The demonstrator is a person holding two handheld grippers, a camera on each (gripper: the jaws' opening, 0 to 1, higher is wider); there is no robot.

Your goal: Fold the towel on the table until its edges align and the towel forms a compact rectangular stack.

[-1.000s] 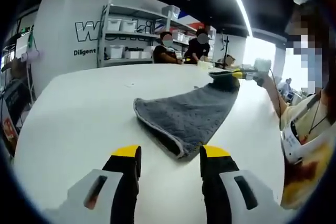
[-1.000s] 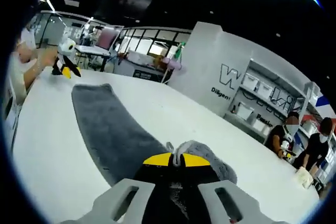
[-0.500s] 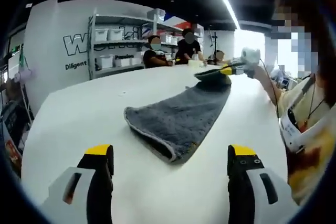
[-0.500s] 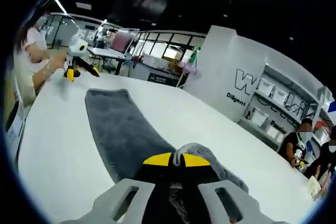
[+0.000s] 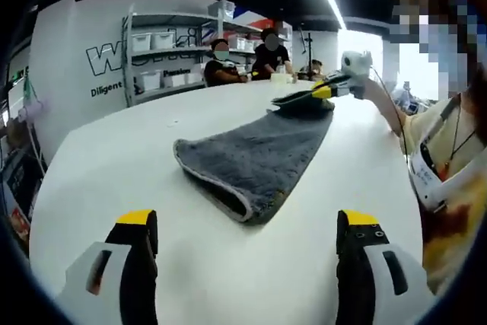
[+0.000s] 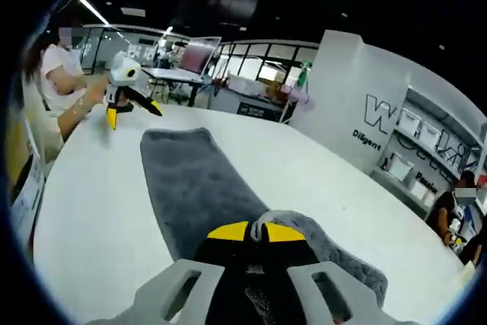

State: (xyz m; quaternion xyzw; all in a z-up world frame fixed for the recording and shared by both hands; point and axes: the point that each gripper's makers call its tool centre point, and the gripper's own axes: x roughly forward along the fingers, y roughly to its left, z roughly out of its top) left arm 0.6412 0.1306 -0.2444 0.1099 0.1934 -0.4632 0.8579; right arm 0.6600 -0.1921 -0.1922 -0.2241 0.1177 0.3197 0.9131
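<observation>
A grey towel (image 5: 255,159) lies lengthwise on the white table (image 5: 106,165), its near end folded over with a pale hem. My left gripper (image 5: 247,222) stands wide open just short of that near end, with nothing between its jaws. At the far end, my right gripper (image 5: 321,92) holds the towel's edge lifted off the table. In the right gripper view, the right gripper (image 6: 255,232) is shut on a bunched corner of the towel (image 6: 190,180). The strip runs away toward the left gripper (image 6: 131,112), which a hand holds open above the table (image 6: 84,218).
The person holding the grippers stands at the table's edge (image 5: 449,165). Other people (image 5: 221,66) sit at the far side, in front of shelves with white bins (image 5: 163,55). Desks with a monitor (image 6: 194,55) stand beyond the table.
My left gripper's jaws have spread much wider apart than one second ago. The right gripper keeps its hold on the towel's corner. Both views have shifted a little.
</observation>
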